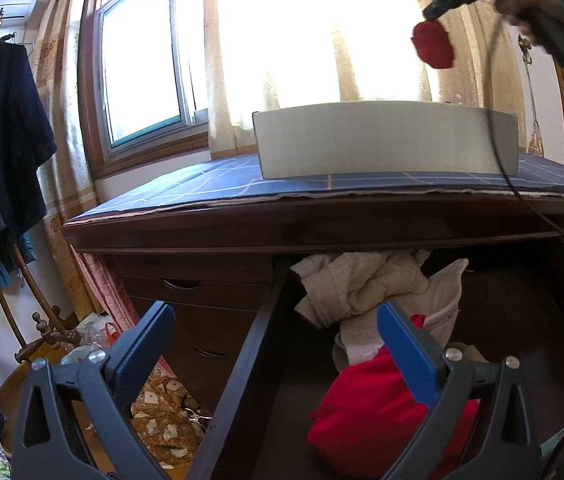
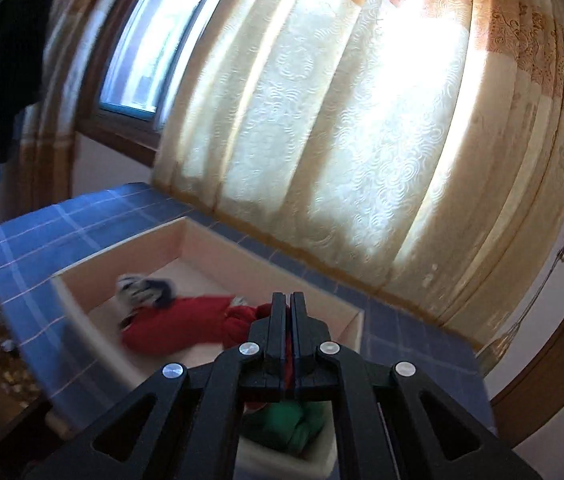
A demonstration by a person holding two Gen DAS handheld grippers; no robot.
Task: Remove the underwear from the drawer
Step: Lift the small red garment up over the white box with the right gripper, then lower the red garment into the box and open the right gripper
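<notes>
Right gripper (image 2: 290, 300) pinching red underwear (image 1: 434, 45), blurred, upper right; garment mostly hidden between fingers. Left gripper (image 1: 277, 332) spread, low over drawer (image 1: 241, 368).

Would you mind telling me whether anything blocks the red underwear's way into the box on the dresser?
Nothing visible does: the right hand-held gripper holds the red underwear above the open-topped box.

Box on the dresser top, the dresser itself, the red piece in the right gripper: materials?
Box: looks like pale cardboard or thin board, matte; flat stiff walls.
Dresser: dark wood or veneer, semi-gloss; moulded edge catches light.
Red piece: soft fabric, probably knit; hangs bunched from the shut right gripper.
</notes>
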